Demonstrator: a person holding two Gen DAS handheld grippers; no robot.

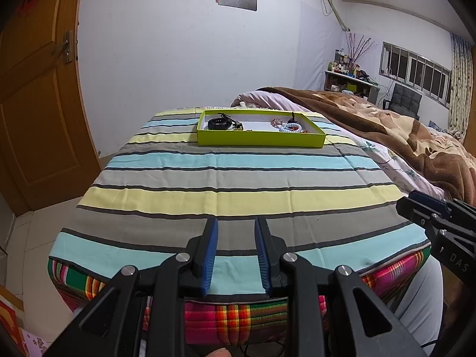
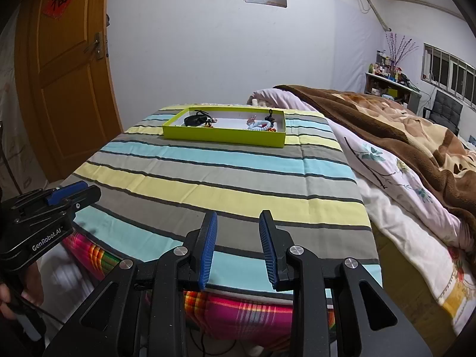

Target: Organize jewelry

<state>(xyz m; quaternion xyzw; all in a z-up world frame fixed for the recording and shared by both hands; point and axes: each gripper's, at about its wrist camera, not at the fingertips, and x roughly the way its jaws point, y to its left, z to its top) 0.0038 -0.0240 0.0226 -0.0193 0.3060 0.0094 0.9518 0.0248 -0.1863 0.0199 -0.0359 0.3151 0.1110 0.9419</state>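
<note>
A lime-green tray (image 1: 258,141) (image 2: 223,135) with a white floor stands at the far end of the striped cloth. In it lie a black bracelet (image 1: 218,123) (image 2: 193,120) at the left and a light blue beaded bracelet (image 1: 290,128) (image 2: 261,125) with other small pieces at the right. My left gripper (image 1: 236,223) is open and empty above the cloth's near edge, far from the tray. My right gripper (image 2: 238,217) is open and empty too, also at the near edge. Each gripper shows in the other's view: the right (image 1: 428,208), the left (image 2: 71,192).
The striped cloth (image 1: 238,184) (image 2: 223,184) covers a raised surface over a plaid layer (image 1: 238,318). A bed with a brown blanket (image 1: 386,122) (image 2: 401,125) lies to the right. A wooden door (image 1: 38,104) (image 2: 65,89) stands at the left.
</note>
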